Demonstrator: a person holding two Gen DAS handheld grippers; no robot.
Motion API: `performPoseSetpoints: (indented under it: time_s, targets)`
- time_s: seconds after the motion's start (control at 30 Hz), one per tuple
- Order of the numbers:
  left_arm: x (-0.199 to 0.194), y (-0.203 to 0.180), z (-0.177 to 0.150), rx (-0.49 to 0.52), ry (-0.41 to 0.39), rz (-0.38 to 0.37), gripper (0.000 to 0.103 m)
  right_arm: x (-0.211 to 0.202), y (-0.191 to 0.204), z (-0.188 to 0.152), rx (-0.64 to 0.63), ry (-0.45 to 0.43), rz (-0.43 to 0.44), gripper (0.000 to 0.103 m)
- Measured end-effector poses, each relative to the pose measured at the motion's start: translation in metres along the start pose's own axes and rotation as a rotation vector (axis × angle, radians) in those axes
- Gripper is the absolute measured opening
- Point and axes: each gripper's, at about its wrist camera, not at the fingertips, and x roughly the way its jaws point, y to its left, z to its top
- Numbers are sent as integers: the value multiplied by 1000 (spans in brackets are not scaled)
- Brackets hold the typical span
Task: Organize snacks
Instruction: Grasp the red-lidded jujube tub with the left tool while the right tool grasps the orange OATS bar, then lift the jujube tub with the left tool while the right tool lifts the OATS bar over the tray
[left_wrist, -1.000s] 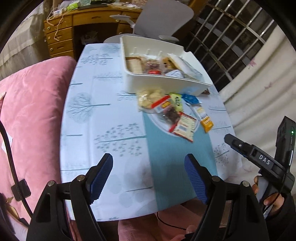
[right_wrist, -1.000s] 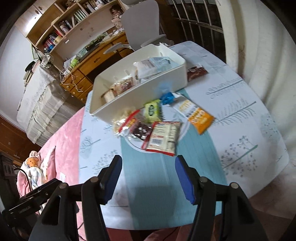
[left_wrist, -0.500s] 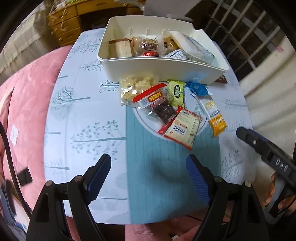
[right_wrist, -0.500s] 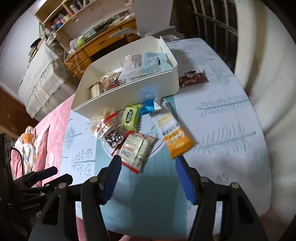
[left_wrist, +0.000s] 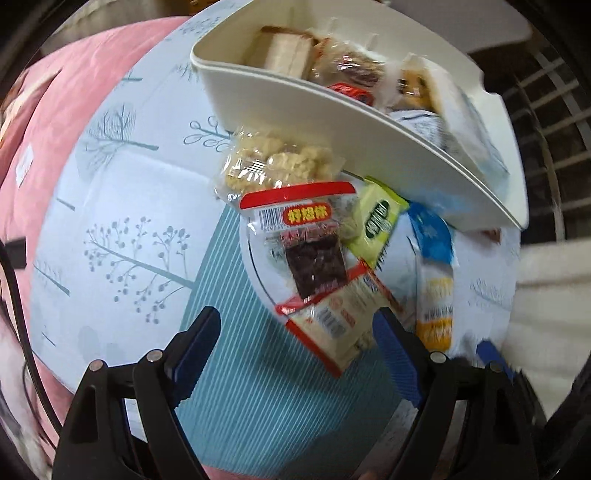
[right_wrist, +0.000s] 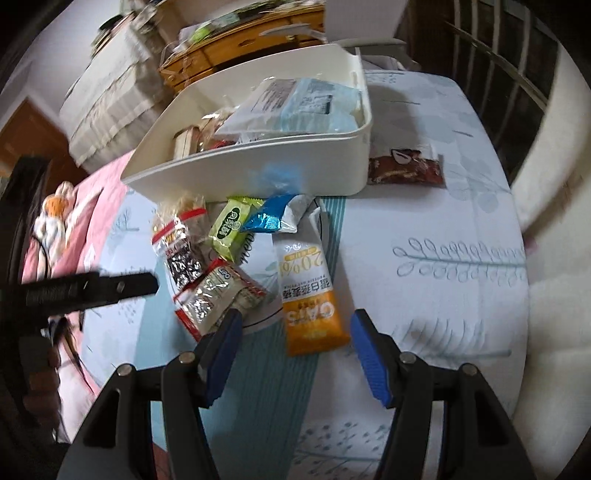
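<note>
Several snack packets lie on a white plate in front of a white bin that holds more snacks. My left gripper hangs open just above a red-edged packet, whose near corner lies between the fingertips without touching them. Behind it lie a red-topped packet of dark pieces, a puffed-rice bag and a green packet. My right gripper is open over the near end of an orange oats bar. A blue packet rests against the bin.
A brown packet lies on the tablecloth right of the bin. A pink cushion borders the table's left side. A wooden desk stands behind, window bars and white fabric to the right. The left tool's black body reaches in.
Both grippers have dropped toward the table, rolled, and come in close over the snacks on the plate. The left jaws stand slightly wider than before.
</note>
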Motion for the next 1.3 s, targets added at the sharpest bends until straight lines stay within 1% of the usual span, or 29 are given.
performPoseSetpoints:
  time_s: [0.13,0.27,0.33,0.43,0.53,0.6,0.73,0.8,0.83,0.9,0.93,1.0,1.17,1.3]
  targets:
    - [13,-5,7,-37,-11,8,83,12,5,-3,-108,3,-9,61]
    - [24,-7,14,-80,-26,20,83,21,12,-9,-209,-16,-25,61]
    - [29,-7,16,-104,-36,35,81,25,14,-12,-261,-23,-30,61]
    - [34,-8,19,-122,-45,52,80,32,14,-15,-301,-26,-38,61]
    - [39,-11,20,-138,-44,51,73,39,11,-17,-313,-26,-51,61]
    - [43,-15,22,-139,-36,48,63,45,10,-16,-316,-2,-51,61]
    - [52,-20,29,-137,-35,61,58,46,10,-14,-329,-7,-50,61]
    - [54,-20,30,-141,-36,52,56,49,10,-14,-343,-5,-51,60]
    - [56,-20,30,-143,-38,47,55,50,11,-13,-350,-2,-54,58]
    - [60,-19,30,-146,-39,37,50,53,12,-13,-356,11,-58,50]
    - [61,-21,30,-143,-42,38,48,55,12,-13,-360,16,-60,44]
    - [62,-21,29,-132,-41,27,41,57,12,-10,-368,20,-62,43]
    - [64,-24,25,-131,-36,10,39,57,11,-8,-376,39,-54,41]
    - [54,-23,20,-138,-27,3,38,58,5,-4,-340,67,-45,41]
